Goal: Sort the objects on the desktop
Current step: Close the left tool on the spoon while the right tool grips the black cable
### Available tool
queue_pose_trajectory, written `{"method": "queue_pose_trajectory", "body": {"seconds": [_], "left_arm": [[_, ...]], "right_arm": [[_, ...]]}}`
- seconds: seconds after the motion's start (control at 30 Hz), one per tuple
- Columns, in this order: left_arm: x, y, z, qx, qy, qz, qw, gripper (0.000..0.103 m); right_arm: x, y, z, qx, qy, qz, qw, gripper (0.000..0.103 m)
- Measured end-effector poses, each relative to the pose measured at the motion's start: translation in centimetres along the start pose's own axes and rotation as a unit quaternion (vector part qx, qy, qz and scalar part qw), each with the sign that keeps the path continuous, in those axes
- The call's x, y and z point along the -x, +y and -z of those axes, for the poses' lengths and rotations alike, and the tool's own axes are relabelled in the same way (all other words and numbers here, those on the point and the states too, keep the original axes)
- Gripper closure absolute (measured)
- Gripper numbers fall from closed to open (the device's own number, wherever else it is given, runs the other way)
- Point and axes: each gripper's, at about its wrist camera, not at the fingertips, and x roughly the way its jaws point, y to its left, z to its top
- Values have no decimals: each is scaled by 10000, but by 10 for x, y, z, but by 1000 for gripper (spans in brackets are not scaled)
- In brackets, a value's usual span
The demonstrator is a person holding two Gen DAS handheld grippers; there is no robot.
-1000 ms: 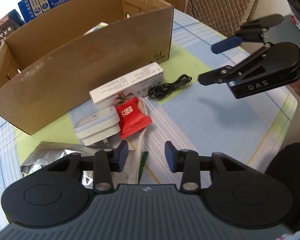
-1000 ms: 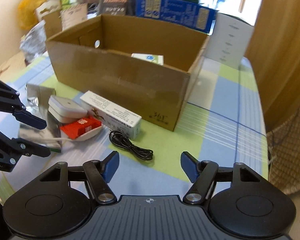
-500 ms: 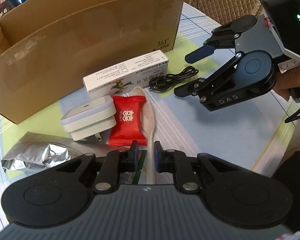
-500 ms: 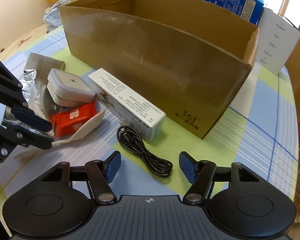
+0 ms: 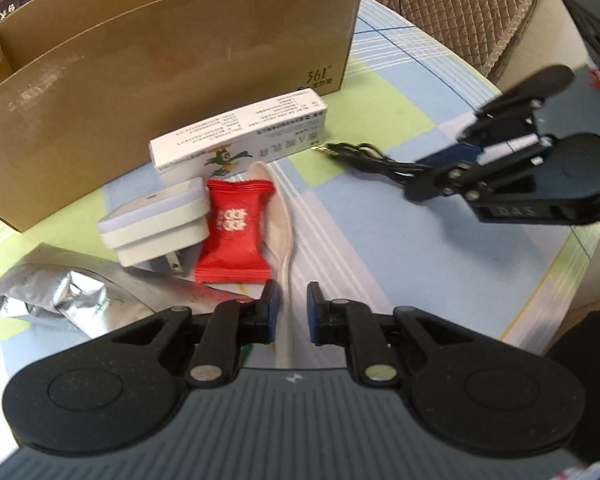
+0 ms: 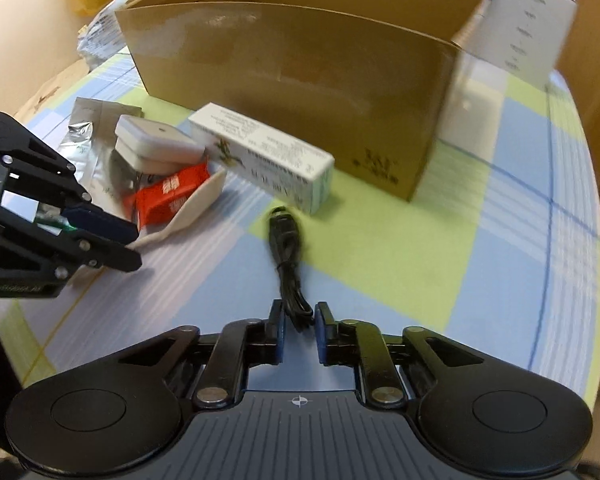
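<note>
Ahead of both your tongs stands the open cardboard box (image 6: 300, 72), its long wall running across your view, the likely place for whatever you lift. On your side of it, lying along its foot, is the white carton (image 6: 262, 158), and nearer still to your left tool sit the white plug adapter (image 5: 156, 224), the red sachet (image 5: 236, 236) and the foil pouch (image 5: 60, 292), all on the checked tablecloth (image 6: 500, 272).

Your right gripper (image 6: 298, 334) is drawn in narrow around the near end of the black cable (image 6: 286, 248). The pads look to be just pinching the bundle, though motion blur leaves full contact uncertain. The cable's long axis runs straight away from those tongs toward the carton's end, so the far part trails forward and will drag or swing on the lift.

Your left gripper (image 5: 292, 312) is likewise closed to a narrow gap, straddling the handle of the pale spoon (image 5: 280, 216). Whether the pads truly bear on it cannot be told. The spoon's long axis also points directly away from these tongs, its bowl lying beyond and partly under the sachet's right edge.

Each tool sits at the near tip of a long object lined up with its own fingers; the box lies farther along that same line. The sachet leans on the spoon and may be carried or tipped.
</note>
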Motion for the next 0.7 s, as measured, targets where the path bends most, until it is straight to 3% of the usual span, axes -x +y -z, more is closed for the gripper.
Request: {"method": "queue_pose_trajectory", "body": {"seconds": [0.2, 0.43, 0.53, 0.7], "left_arm": [[0, -15, 5, 44, -35, 285, 9996, 98], [-3, -16, 7, 252, -116, 153, 9995, 97], [-7, -14, 4, 314, -170, 133, 9993, 97], [-11, -11, -2, 380, -293, 32, 9988, 95]], "right_arm": [[16, -1, 26, -162, 85, 111, 9998, 91], [18, -5, 37, -255, -39, 217, 9994, 88], [18, -7, 35, -300, -103, 243, 9992, 82], [17, -7, 31, -359, -267, 247, 9987, 60]]}}
